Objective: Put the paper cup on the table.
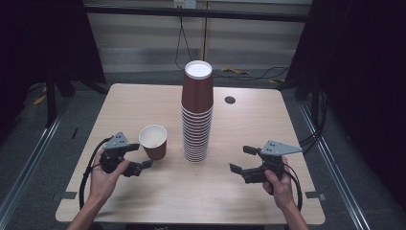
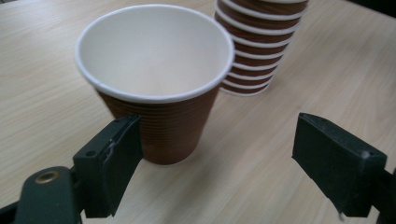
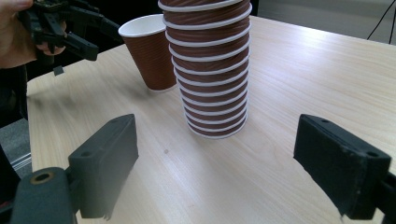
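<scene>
The cup stack's [image 3: 208, 65] top is cut off by the frame.

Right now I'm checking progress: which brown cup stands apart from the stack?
The single cup, upright on the table left of the stack, by the left gripper; the other cups are nested.

One single brown paper cup [image 1: 153, 141], one tall stack of cups [image 1: 197, 112], two grippers

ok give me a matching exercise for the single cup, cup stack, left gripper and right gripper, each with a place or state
Things:
1 single cup
2 cup stack
3 left gripper
4 right gripper

Places or states:
A open, right of the stack, nothing between its jaws
B tall, mid-table
C upright, alone, left of the stack
D open beside the single cup

Pairs: 1-C, 2-B, 3-D, 4-A
</scene>
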`<state>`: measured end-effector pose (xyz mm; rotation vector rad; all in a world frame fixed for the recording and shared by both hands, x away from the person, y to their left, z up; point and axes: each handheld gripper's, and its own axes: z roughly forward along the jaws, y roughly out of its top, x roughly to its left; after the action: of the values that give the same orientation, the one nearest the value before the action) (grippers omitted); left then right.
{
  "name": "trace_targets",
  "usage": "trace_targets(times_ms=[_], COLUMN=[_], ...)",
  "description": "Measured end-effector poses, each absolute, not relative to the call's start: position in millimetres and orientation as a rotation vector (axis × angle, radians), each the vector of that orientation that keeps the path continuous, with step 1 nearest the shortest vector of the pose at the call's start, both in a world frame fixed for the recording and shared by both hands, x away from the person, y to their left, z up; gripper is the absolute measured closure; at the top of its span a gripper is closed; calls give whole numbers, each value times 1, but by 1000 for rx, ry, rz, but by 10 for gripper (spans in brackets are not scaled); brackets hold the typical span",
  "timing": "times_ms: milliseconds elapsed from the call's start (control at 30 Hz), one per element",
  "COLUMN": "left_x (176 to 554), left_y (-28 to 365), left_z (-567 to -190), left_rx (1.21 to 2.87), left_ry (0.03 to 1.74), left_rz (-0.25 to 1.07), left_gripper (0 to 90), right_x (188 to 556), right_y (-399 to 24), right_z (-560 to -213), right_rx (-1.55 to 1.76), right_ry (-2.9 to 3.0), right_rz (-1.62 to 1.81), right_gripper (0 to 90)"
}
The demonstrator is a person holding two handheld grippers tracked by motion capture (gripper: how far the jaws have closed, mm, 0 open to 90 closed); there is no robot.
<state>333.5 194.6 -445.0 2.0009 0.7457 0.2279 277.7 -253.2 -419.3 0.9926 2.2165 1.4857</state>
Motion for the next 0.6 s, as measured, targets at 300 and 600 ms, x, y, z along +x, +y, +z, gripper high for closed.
trace_targets(times_ms=[300,600], left_x=[314,300], left_y=[179,161], left_z=[-451,-464], left_rx=[1956,1918], left_ry=[692,672], left_rz=[225,193], left_gripper=[158,158], right_x=[277,275], right_y=[-253,-252], right_z=[-421,-425], right_rx=[992,998], right_ry=[2215,2211], right_rz=[1476,1467], right_gripper=[136,136])
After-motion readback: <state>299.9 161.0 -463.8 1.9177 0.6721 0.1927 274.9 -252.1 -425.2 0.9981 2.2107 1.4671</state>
